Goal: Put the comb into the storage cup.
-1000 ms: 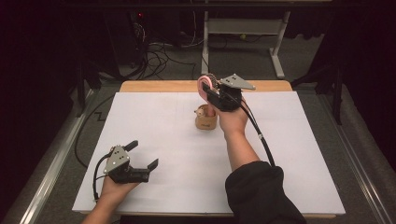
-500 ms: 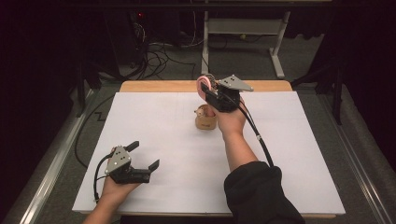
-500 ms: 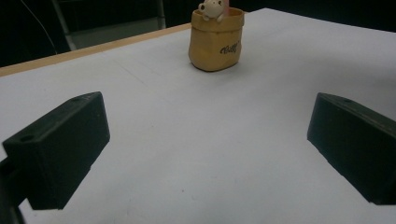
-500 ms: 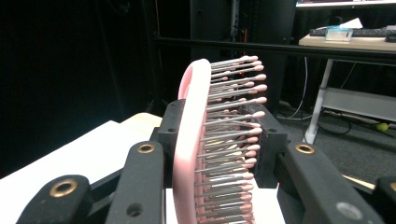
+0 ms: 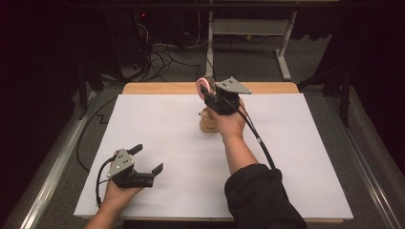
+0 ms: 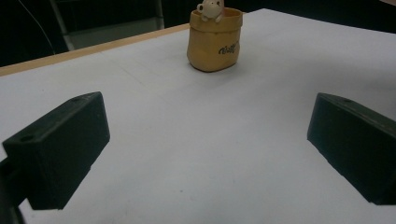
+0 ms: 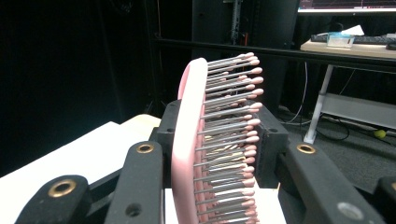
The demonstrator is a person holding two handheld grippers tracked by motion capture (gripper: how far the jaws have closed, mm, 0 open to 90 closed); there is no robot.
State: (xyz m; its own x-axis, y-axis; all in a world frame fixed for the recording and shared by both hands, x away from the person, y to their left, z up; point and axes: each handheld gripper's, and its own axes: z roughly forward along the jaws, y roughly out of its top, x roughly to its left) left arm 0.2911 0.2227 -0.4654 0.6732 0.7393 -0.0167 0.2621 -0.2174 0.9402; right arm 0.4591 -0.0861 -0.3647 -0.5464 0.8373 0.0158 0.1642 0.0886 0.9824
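Right tool (image 5: 206, 87) clamped on pink hairbrush (image 7: 194, 144) above tan pouch (image 6: 215, 41); left tool (image 5: 145, 160) rests wide open, empty, on bench (image 5: 296, 157).

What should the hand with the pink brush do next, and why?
Probably lower the pink hairbrush toward the tan pouch. The right hand-held gripper is shut on the brush and holds it in the air just beyond the pouch, whose top stands open with a small toy figure peeking out. The left hand-held gripper rests open, far off.
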